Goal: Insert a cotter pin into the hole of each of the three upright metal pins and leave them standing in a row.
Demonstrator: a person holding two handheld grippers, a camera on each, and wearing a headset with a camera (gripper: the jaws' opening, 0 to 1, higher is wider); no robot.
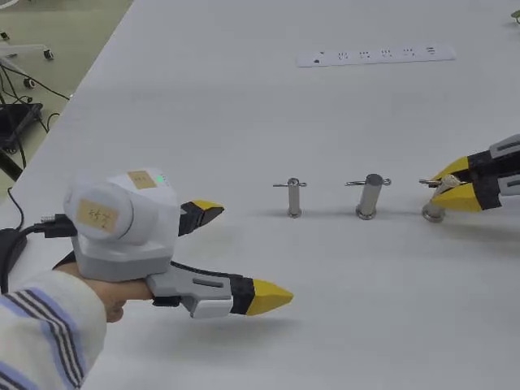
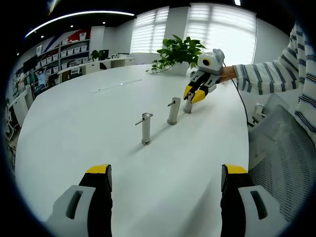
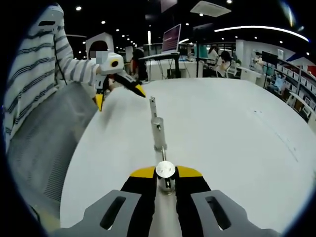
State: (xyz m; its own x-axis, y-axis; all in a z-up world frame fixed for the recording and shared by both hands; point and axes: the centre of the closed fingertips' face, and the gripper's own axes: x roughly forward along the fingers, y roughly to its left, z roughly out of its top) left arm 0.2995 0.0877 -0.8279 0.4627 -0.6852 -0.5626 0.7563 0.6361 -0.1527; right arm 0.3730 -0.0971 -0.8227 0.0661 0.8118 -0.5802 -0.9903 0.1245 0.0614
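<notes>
Three upright metal pins stand in a row near the middle of the white desk (image 1: 244, 122): the left pin (image 1: 294, 201), the middle pin (image 1: 368, 199) and the right pin (image 1: 432, 213), near one another but not touching. Each is a short steel cylinder, stiff and smooth. I judge them heavy for their size but narrow-footed, so a sideways push at the top would likely topple one; the shank, gripped squarely across, is the place to hold. The cotter pins are thin, springy wire, light and apt to twist or slip, and best pinched at the looped end. I count three: the first cotter pin (image 1: 289, 184) sits through the left pin's head, the second cotter pin (image 1: 367, 182) through the middle pin's, and the third cotter pin (image 1: 428, 183) juts from the right pin's top, though I cannot tell how far it is seated. The right tool (image 1: 439, 187) is closed around the top of the right pin. The left tool (image 1: 240, 253), held in a hand (image 1: 110, 296), hovers with its jaws wide apart and empty, well short of the row.
</notes>
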